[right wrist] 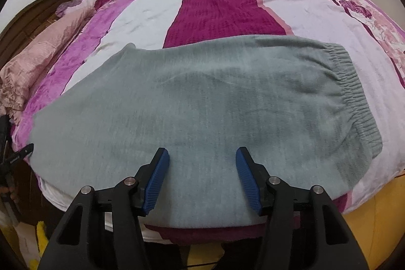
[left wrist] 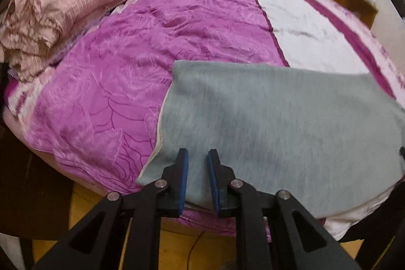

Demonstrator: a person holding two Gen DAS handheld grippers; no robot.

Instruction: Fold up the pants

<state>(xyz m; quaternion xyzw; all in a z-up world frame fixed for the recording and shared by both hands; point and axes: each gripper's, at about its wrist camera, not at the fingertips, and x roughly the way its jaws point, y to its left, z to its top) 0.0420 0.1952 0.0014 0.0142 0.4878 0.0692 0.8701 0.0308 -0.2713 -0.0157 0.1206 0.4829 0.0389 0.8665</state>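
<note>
Already folded into a broad grey slab, the pants (right wrist: 202,103) lay flat across the near edge of the bed (right wrist: 215,4), their elastic waistband (right wrist: 354,92) at the right end. Over the near hem the right gripper (right wrist: 202,156) hovered with its blue pads spread wide and nothing between them. At the other end, the left gripper (left wrist: 198,158) sat above the pants' near corner, its jaws parted only narrowly, gripping nothing. A rumpled pink quilt (left wrist: 50,17) was heaped at the far left beside the pillows.
</note>
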